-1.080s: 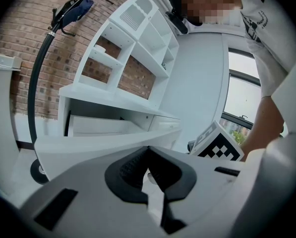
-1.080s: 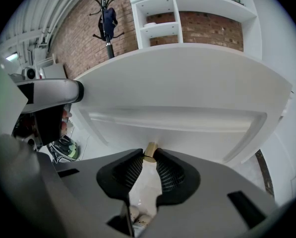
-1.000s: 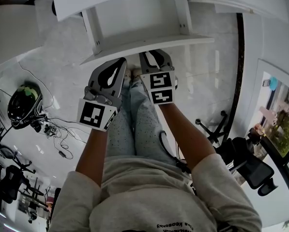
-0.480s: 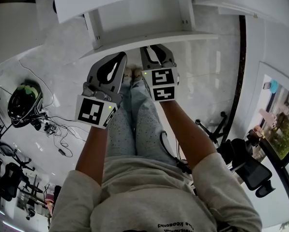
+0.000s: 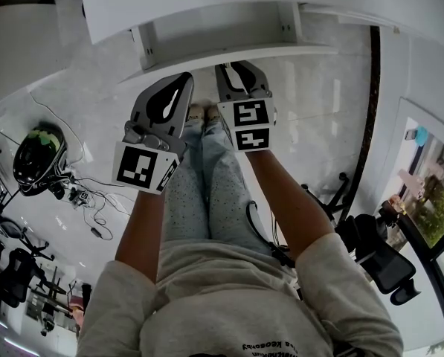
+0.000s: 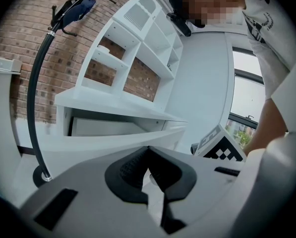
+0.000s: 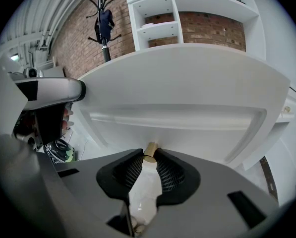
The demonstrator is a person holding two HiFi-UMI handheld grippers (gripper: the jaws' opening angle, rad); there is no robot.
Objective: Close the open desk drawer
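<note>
Right tool (image 7: 148,157) clamps the brass knob (image 7: 150,150) of the drawer (image 7: 187,125), frame centre. Left tool (image 6: 148,151) is closed and empty. Shirt print (image 5: 270,346) is illegible.

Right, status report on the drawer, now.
Right gripper shut on brass knob. Left gripper shut, empty. Drawer partly open. No obstruction seen.

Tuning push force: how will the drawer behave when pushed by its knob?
The drawer front looks flat and rigid, so it likely moves as one piece. The small round brass knob between the right gripper tips looks smooth, so the pads may slip off.
</note>
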